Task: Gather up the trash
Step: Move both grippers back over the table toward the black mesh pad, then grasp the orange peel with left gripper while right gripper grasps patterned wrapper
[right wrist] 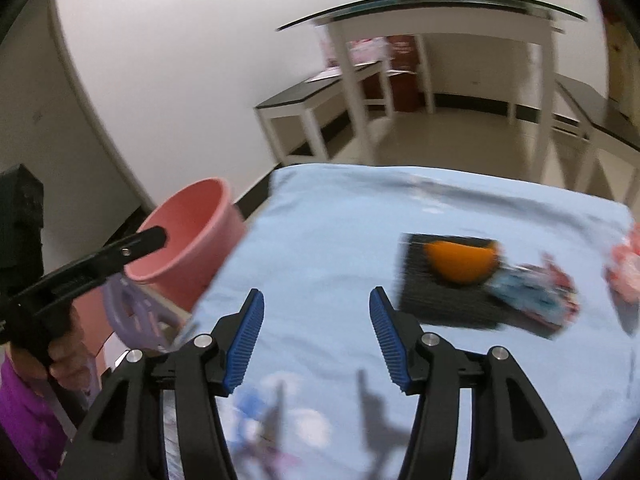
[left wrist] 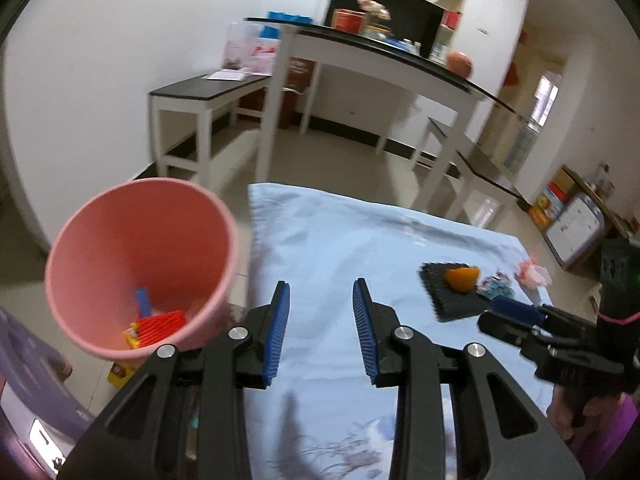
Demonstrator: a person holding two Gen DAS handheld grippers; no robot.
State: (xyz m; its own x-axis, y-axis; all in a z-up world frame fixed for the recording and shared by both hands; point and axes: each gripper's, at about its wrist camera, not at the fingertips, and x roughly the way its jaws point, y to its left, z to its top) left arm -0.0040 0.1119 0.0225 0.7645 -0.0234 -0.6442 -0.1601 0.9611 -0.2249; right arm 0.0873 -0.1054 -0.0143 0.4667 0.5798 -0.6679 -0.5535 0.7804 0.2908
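A pink bin (left wrist: 140, 264) stands at the left edge of the blue-clothed table (left wrist: 340, 240); red, blue and yellow trash (left wrist: 160, 326) lies in its bottom. On the cloth to the right, an orange peel (left wrist: 462, 278) rests on a black square pad (left wrist: 452, 300), beside a colourful wrapper (left wrist: 496, 286) and a crumpled pink wrapper (left wrist: 532, 274). My left gripper (left wrist: 320, 292) hovers open over bare cloth beside the bin. My right gripper (right wrist: 316, 300) is open with nothing between its fingers, left of the peel (right wrist: 462, 264) and pad (right wrist: 444, 296). The bin (right wrist: 188, 240) shows at the left there.
White tables with black tops (left wrist: 400, 52) and a low bench (left wrist: 204, 92) stand behind on the tiled floor. A purple object (right wrist: 132, 312) and a yellow box (left wrist: 120, 374) sit below the bin. A person's hand in a purple sleeve (right wrist: 24, 400) holds the left tool.
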